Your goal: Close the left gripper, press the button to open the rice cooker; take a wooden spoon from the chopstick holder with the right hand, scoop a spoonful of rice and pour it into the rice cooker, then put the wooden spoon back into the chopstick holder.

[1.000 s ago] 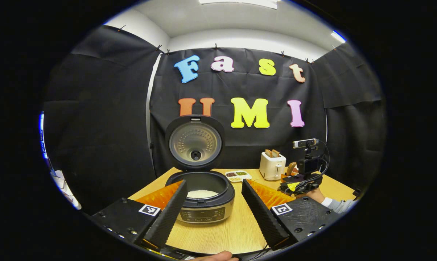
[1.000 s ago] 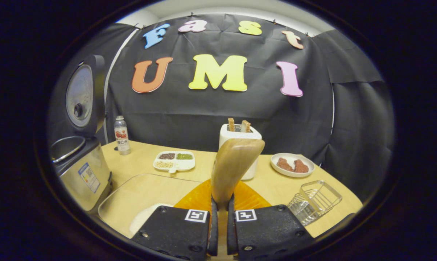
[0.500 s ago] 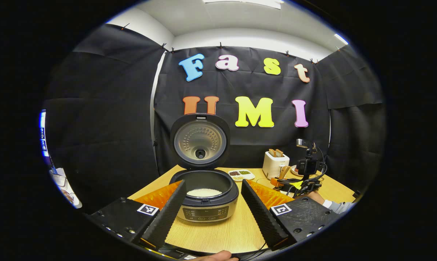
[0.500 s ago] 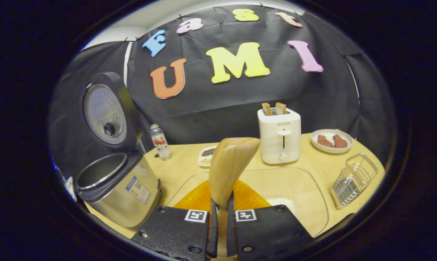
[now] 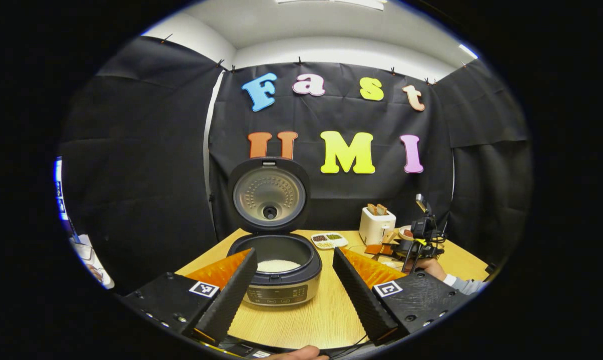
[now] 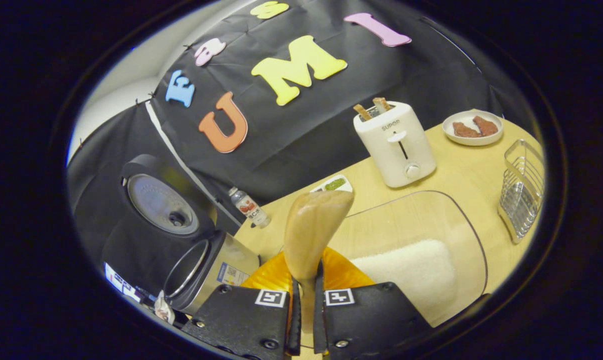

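Left gripper view: the left gripper [image 5: 293, 282] stays spread wide, framing the open rice cooker [image 5: 276, 272] with rice inside; the right gripper [image 5: 411, 245] has moved farther right.

Right gripper view: the right gripper [image 6: 302, 320] has rolled, still pinching the wooden spoon [image 6: 314, 227] above the rice [image 6: 411, 272] in the clear tray [image 6: 474, 240]. Judgement: scooping is next. The wooden table [image 6: 461, 170] stands before black cloth walls.
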Action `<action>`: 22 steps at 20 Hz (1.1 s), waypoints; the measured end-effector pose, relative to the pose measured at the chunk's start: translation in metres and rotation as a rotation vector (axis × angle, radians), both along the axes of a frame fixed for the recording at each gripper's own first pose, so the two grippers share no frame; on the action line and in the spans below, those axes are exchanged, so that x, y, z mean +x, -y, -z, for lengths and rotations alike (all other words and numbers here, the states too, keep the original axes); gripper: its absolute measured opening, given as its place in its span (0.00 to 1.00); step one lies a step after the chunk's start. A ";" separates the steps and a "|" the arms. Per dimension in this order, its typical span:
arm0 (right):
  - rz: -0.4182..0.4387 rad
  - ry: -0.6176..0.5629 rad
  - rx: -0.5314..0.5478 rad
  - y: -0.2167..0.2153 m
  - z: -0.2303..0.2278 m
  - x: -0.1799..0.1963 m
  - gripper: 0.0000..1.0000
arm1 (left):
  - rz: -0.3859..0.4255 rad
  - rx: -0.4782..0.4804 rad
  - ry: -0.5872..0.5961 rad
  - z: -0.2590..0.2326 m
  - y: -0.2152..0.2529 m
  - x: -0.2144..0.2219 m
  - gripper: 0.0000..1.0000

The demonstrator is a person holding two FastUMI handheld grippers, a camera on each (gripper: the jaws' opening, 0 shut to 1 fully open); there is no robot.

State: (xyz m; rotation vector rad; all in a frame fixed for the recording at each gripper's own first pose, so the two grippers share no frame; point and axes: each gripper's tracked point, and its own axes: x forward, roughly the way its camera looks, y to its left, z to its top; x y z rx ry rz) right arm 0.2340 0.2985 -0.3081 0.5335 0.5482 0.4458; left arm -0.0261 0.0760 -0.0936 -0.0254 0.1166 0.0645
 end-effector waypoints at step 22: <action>0.259 -0.227 1.039 0.090 -0.108 -0.032 0.14 | -0.024 0.006 0.037 -0.017 -0.015 -0.018 0.96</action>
